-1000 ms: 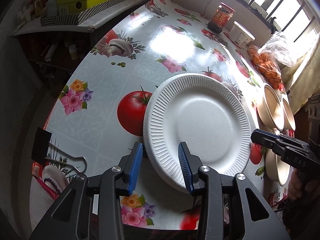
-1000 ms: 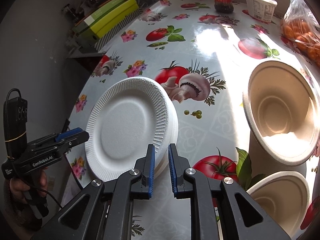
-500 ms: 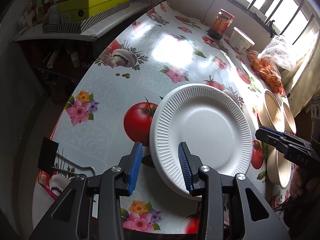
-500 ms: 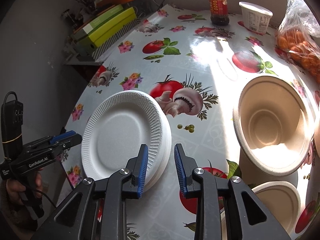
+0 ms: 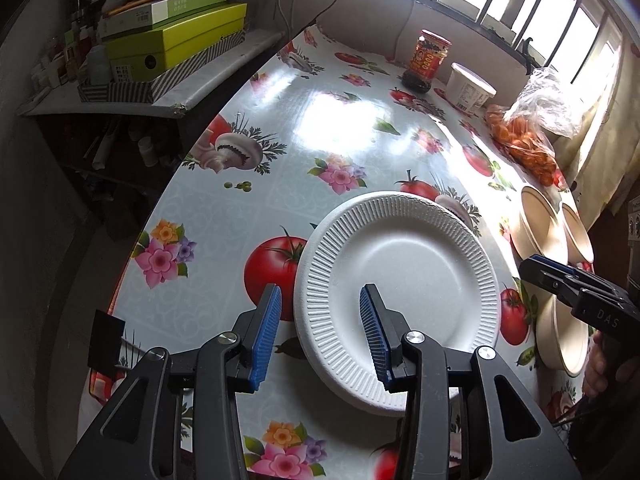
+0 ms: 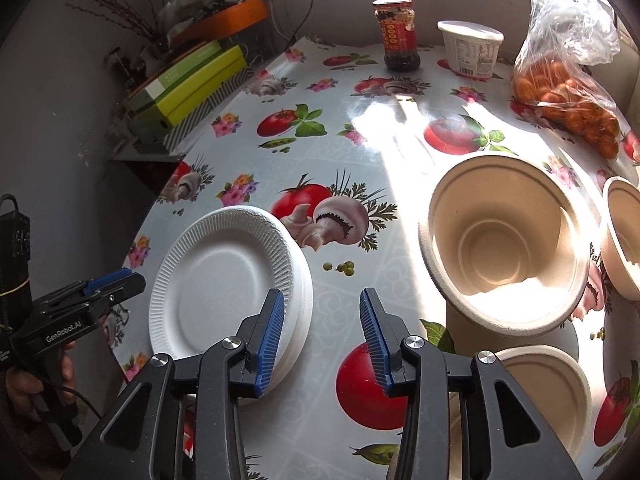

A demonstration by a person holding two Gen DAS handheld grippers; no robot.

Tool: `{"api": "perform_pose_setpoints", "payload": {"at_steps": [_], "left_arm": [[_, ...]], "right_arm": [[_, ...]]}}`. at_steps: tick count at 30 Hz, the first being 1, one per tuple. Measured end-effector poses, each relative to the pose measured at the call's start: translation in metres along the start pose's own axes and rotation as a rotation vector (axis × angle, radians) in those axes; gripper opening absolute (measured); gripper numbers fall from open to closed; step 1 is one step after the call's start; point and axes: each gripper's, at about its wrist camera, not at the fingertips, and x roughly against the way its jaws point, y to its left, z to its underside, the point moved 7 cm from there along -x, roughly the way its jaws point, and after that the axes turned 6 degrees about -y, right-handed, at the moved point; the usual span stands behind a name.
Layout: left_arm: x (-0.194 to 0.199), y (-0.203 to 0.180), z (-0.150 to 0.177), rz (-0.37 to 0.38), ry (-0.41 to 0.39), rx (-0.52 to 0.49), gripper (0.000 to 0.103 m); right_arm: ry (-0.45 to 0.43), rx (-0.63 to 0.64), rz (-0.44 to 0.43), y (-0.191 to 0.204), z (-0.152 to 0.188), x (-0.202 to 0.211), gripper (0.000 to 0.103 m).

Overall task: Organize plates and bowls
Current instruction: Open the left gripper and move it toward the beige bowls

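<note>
Right wrist view first: the right gripper (image 6: 322, 332) hangs with its jaws spread wide and nothing between them, over bare tablecloth (image 6: 340, 292) just beside the plate stack (image 6: 224, 280). The plates sit neatly on top of each other near the table's left edge, so that pile looks sorted to me. Being open and pointed at the gap between plates and bowls makes sense if a bowl is next.

Left wrist view: the left gripper (image 5: 320, 330) is wide open too, empty, its fingers straddling the near rim of the plates without pinching it. Whether a pad actually touches the rim, I can't tell from this angle.

A bit further right, the big tan bowl (image 6: 504, 244) seems to sit on another one, with a second bowl (image 6: 540, 392) in front and a third (image 6: 622, 236) at the edge of frame. Those are still scattered, so that's the unfinished half.

Way back are a sauce jar (image 6: 398, 34), a white tub (image 6: 472, 46) and a bag of oranges (image 6: 568, 92), well clear of everything.
</note>
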Motion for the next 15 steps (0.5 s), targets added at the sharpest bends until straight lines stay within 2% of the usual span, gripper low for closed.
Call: {"api": "perform_pose_setpoints", "payload": {"at_steps": [15], "left_arm": [[-0.001, -0.031, -0.003, 0.013, -0.029, -0.131, 0.042]], "right_arm": [[-0.047, -0.044, 0.066, -0.010, 0.008, 0.012, 0.043]]}}
